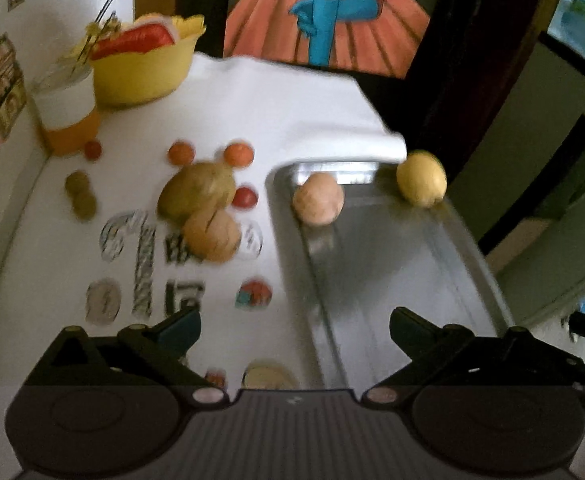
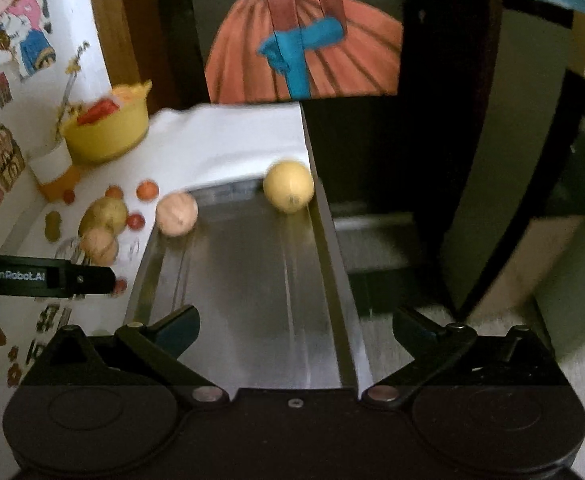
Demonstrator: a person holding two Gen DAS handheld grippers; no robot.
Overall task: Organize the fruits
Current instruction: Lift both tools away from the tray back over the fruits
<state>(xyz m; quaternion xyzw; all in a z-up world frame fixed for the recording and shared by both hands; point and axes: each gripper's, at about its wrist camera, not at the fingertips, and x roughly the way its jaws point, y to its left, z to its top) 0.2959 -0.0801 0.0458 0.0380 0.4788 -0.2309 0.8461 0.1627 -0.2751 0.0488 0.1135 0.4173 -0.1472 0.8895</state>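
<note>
My left tool (image 1: pixel 294 332) is spread wide and holds nothing, and my right tool (image 2: pixel 295 330) is the same. A shiny metal tray (image 2: pixel 252 280) sits on the white counter (image 1: pixel 252 112). In it, at the far end, are a smooth round yellow fruit (image 2: pixel 288 186) and a pale peach-colored one (image 2: pixel 177 213). Only my left view shows the other fruits well: a big greenish fruit (image 1: pixel 196 192), a tan one (image 1: pixel 212 236) touching it, and small orange balls (image 1: pixel 180 153). Only my right view shows my left tool from the side. A yellow bowl (image 1: pixel 144 68) sits far back.
</note>
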